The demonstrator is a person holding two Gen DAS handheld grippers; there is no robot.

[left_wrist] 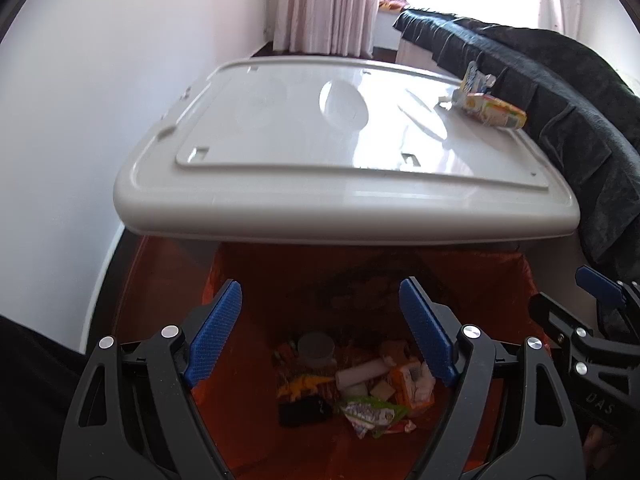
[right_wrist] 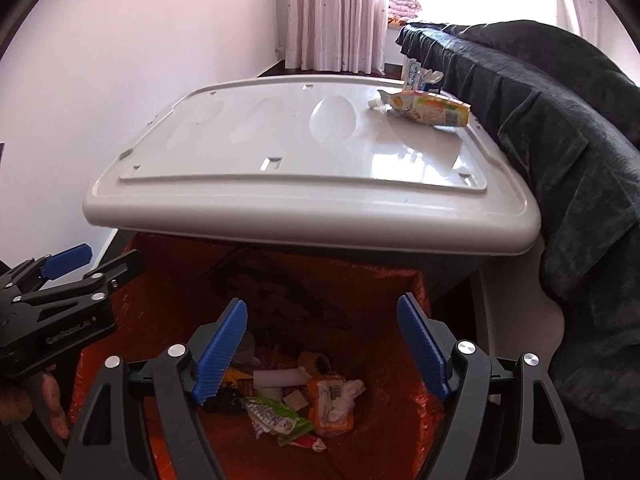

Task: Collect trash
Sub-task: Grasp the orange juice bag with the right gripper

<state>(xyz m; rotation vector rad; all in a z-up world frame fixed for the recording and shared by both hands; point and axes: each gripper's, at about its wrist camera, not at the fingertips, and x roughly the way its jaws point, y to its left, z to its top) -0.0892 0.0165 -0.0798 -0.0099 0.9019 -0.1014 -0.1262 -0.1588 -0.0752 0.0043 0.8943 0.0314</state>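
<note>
A bin lined with an orange bag (left_wrist: pixel 248 280) (right_wrist: pixel 380 300) sits below both grippers, with several pieces of trash (left_wrist: pixel 360 384) (right_wrist: pixel 304 396) at its bottom. My left gripper (left_wrist: pixel 320 332) is open and empty above the bin. My right gripper (right_wrist: pixel 322 344) is open and empty above it too. A crushed yellow carton (left_wrist: pixel 494 110) (right_wrist: pixel 432 108) lies at the far right of the grey plastic lid (left_wrist: pixel 320 152) (right_wrist: pixel 280 152). A blue and white wrapper (left_wrist: pixel 474 80) (right_wrist: pixel 416 74) stands just behind it.
A dark blanket (left_wrist: pixel 560 92) (right_wrist: pixel 568 140) covers furniture along the right side. A white wall (left_wrist: pixel 100 100) is on the left, and curtains (left_wrist: pixel 328 4) hang at the back. Each gripper shows at the edge of the other's view, the right one (left_wrist: pixel 592 320) and the left one (right_wrist: pixel 60 280).
</note>
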